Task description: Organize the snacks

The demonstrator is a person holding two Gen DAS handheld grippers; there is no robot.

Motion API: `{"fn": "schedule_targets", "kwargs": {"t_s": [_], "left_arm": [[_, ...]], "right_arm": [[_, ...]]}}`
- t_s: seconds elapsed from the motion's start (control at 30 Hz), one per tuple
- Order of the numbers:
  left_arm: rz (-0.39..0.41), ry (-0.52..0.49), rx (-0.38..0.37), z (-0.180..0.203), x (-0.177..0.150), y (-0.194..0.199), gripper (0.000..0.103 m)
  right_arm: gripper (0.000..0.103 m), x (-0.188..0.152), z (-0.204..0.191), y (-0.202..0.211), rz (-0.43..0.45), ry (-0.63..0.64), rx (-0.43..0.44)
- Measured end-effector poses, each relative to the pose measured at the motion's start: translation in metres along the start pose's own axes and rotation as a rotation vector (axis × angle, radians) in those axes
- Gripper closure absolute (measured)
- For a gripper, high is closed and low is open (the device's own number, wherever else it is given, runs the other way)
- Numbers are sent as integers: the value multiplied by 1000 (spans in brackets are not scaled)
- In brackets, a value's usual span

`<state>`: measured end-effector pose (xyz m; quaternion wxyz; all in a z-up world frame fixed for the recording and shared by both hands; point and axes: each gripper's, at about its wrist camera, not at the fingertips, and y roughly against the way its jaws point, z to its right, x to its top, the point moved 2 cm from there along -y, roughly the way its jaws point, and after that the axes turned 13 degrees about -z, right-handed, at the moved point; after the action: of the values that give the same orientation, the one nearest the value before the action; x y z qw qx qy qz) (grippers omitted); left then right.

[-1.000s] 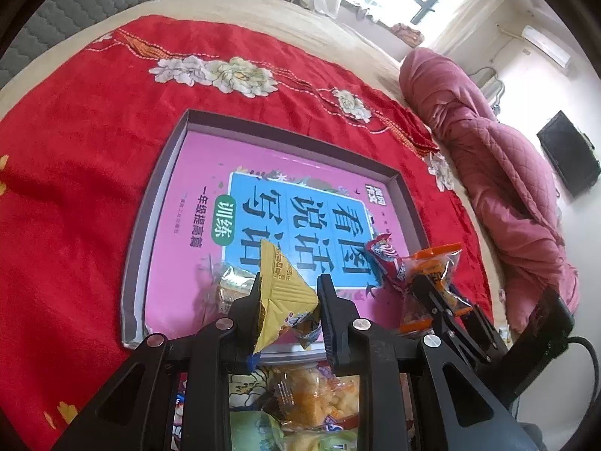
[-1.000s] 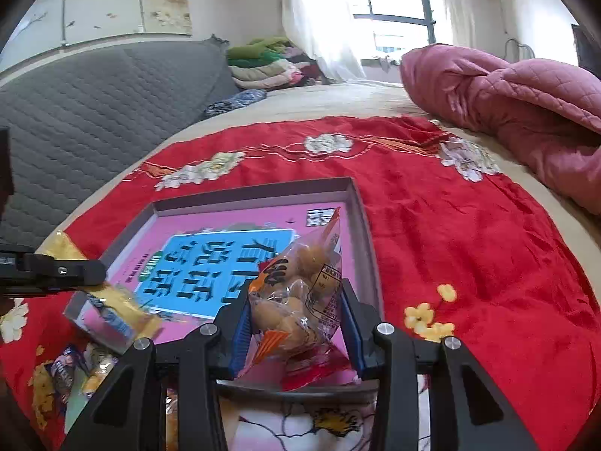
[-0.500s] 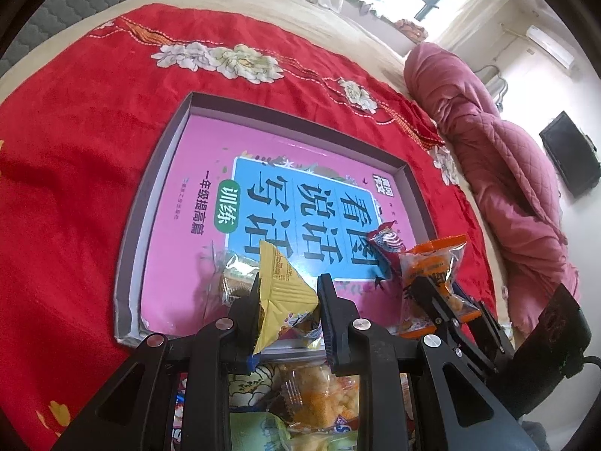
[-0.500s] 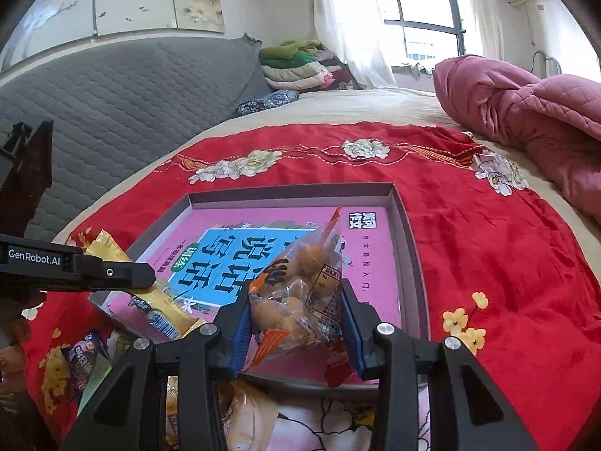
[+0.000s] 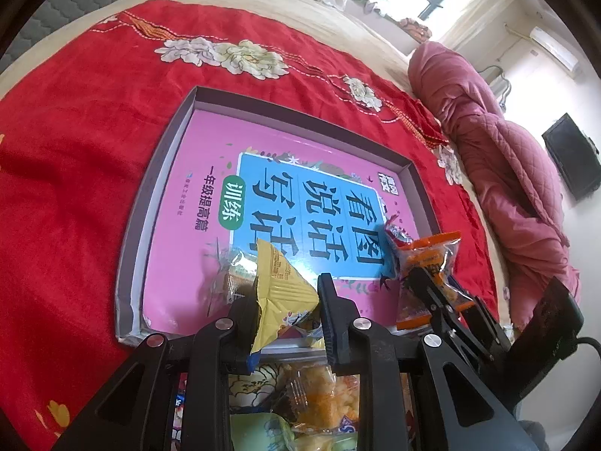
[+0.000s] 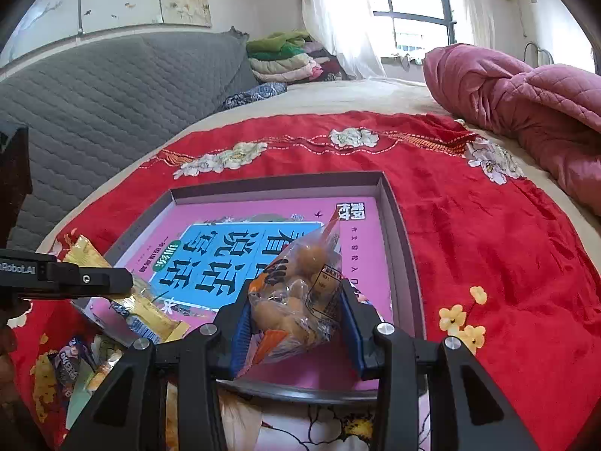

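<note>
The left gripper [image 5: 287, 300] is clenched on a yellow snack packet [image 5: 280, 285], which it holds over the near edge of a shallow grey tray [image 5: 150, 203]; the tray lies on a red flowered blanket [image 5: 75, 143] and its floor is covered by a pink book with a blue title panel [image 5: 300, 203]. The right gripper [image 6: 296, 319] grips a clear bag of round golden snacks with orange trim [image 6: 300, 297], held above the tray's near right part. In the tray a small silvery wrapped snack [image 5: 234, 267] already lies just behind the yellow packet, and a red wrapper [image 5: 396, 231] lies just beside the clear bag. Below both grippers, outside the tray's near rim, loose snack packets [image 5: 315, 402] are heaped on the blanket. A rumpled pink quilt [image 6: 526, 101] lies along the far right, and folded clothes [image 6: 285, 56] are stacked by the window.
</note>
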<state>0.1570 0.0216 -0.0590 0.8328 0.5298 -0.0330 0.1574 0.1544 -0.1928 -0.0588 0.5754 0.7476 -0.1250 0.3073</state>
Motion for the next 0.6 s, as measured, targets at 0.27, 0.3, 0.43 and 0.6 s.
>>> {"fn": "schedule_targets", "kwargs": {"t_s": [0.27, 0.3, 0.43, 0.6], "left_arm": [[-6, 7, -4, -2, -1, 0, 76], [-8, 9, -4, -3, -1, 0, 76], [-12, 16, 3, -5, -1, -1, 76], [-16, 23, 17, -8, 0, -1, 74]], "right_arm": [[61, -1, 2, -3, -18, -19, -6], [61, -1, 2, -3, -19, -19, -6], [61, -1, 3, -2, -16, -25, -10], [55, -1, 7, -1, -18, -41, -8]]}}
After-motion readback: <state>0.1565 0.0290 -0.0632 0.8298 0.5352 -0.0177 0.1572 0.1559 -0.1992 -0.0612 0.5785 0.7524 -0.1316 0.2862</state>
